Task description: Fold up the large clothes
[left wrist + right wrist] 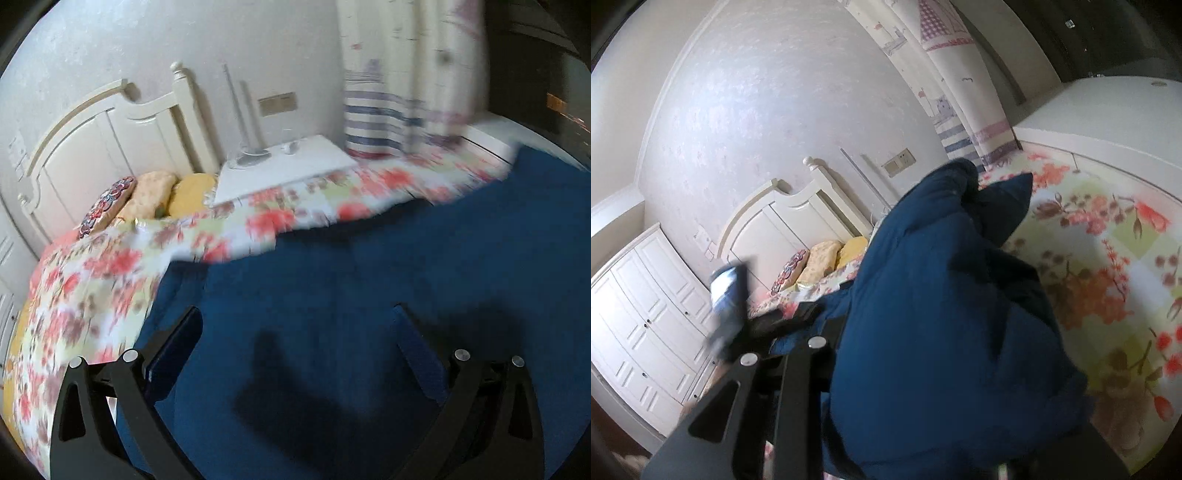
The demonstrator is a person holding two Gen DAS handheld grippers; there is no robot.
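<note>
Black linkage arms of the left gripper fill the bottom of the left wrist view, with both fingers spread wide and nothing between them. Its blue-padded fingers hang just above the dark blue garment, which lies spread flat over the near part of the bed. A dark shadow falls on the cloth between the fingers.

Beneath the garment lies a floral bedspread, visible along the garment's far and left edges. Three pillows rest against the cream headboard. A white bedside table stands beside the headboard and carries a clear glass. A striped curtain hangs beyond it. Motion blur softens much of this view.

In the right wrist view, the right gripper is largely covered by a raised bunch of the dark blue garment. Only one set of its linkage arms is visible, at lower left; the fingertips are hidden in the cloth, so the jaw state cannot be determined. The garment bulges upward here, well above the floral bedspread. A white wardrobe stands at the left, and a blurred blue-and-white object appears in front of it.
</note>
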